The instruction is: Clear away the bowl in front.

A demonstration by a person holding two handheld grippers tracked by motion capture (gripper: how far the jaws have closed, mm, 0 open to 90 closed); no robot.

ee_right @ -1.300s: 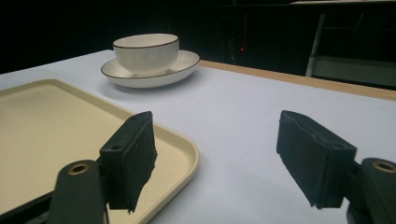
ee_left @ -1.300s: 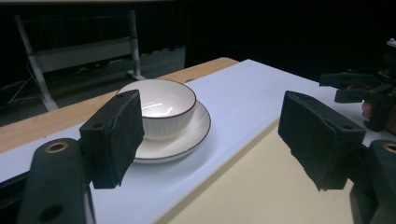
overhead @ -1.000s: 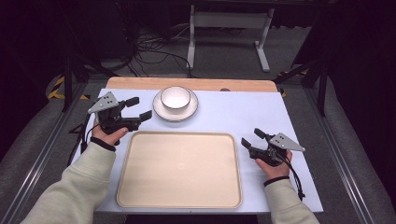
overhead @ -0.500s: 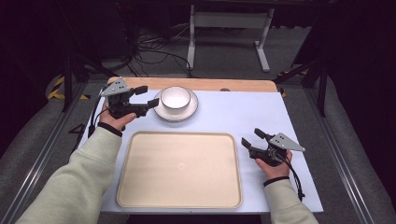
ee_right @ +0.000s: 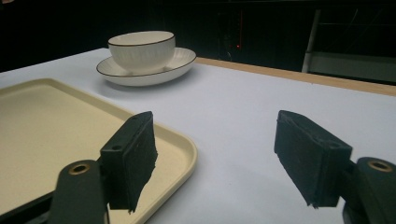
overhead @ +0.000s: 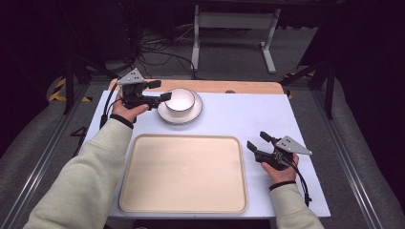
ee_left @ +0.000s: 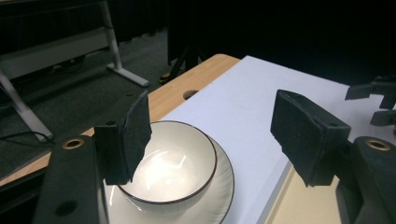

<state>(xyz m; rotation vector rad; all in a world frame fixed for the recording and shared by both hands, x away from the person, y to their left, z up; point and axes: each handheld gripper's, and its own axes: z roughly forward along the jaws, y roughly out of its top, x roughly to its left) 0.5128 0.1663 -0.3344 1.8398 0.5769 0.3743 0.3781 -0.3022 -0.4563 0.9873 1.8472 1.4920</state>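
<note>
Two tongs sit over a white-topped counter (overhead: 239, 114) with a wooden strip along its far edge. At about ten o'clock from the counter's middle, the left tongs (overhead: 159, 91) hover with their jaws apart, reaching toward a white bowl (overhead: 179, 99) with a dark rim; in the left gripper view one jaw overlaps the bowl's near rim and the other stands clear over the counter beside it, and whether any jaw touches the bowl I cannot tell. The bowl stands upright on a white plate (overhead: 188, 116) at roughly eleven o'clock. A beige tray (overhead: 184, 174), bare, lies at six o'clock, just short of the plate. At four o'clock the right tongs (overhead: 258, 141) rest just beside the tray's right edge, jaws apart and holding nothing; the right gripper view has one jaw over the tray's corner. No brand, label or writing can be read on any of these things.
</note>
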